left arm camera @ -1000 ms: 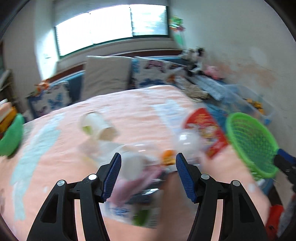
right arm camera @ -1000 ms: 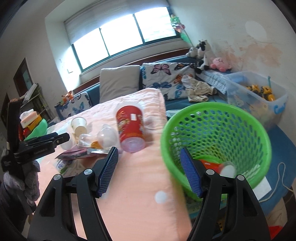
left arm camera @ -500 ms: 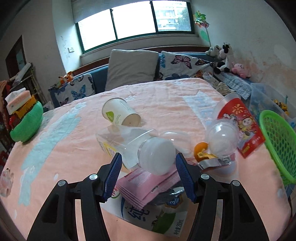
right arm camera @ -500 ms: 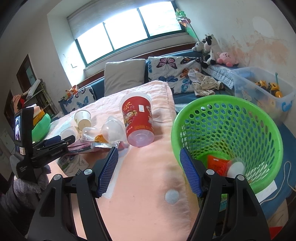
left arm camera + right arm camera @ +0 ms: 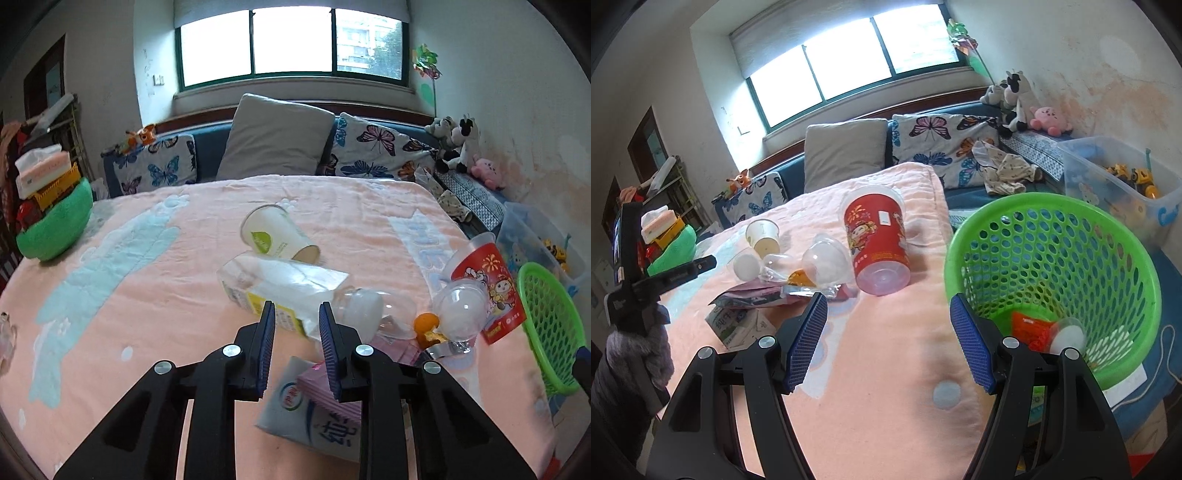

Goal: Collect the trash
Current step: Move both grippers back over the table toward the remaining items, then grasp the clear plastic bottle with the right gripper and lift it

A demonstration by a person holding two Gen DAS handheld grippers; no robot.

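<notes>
Trash lies on a pink blanket: a white paper cup (image 5: 277, 232) on its side, a clear plastic bottle (image 5: 295, 288), a red cup (image 5: 487, 284) (image 5: 877, 240), a clear dome lid (image 5: 460, 314), orange peel (image 5: 424, 326), a pink packet (image 5: 328, 391) and a milk carton (image 5: 314, 417). My left gripper (image 5: 295, 343) hovers over the bottle's near end with its jaws narrowed, nothing between them. My right gripper (image 5: 890, 343) is open and empty between the pile and the green basket (image 5: 1052, 280), which holds an orange wrapper (image 5: 1032, 328) and a white lid.
Cushions and a sofa stand behind the bed. A green bowl-shaped cushion (image 5: 55, 225) with boxes sits at the far left. A clear toy bin (image 5: 1119, 184) and plush toys are at the right. The left gripper also shows in the right wrist view (image 5: 698, 264).
My left gripper's jaws have narrowed and it has swung left and back from the pile. My right gripper has shifted slightly toward the bed and stays open.
</notes>
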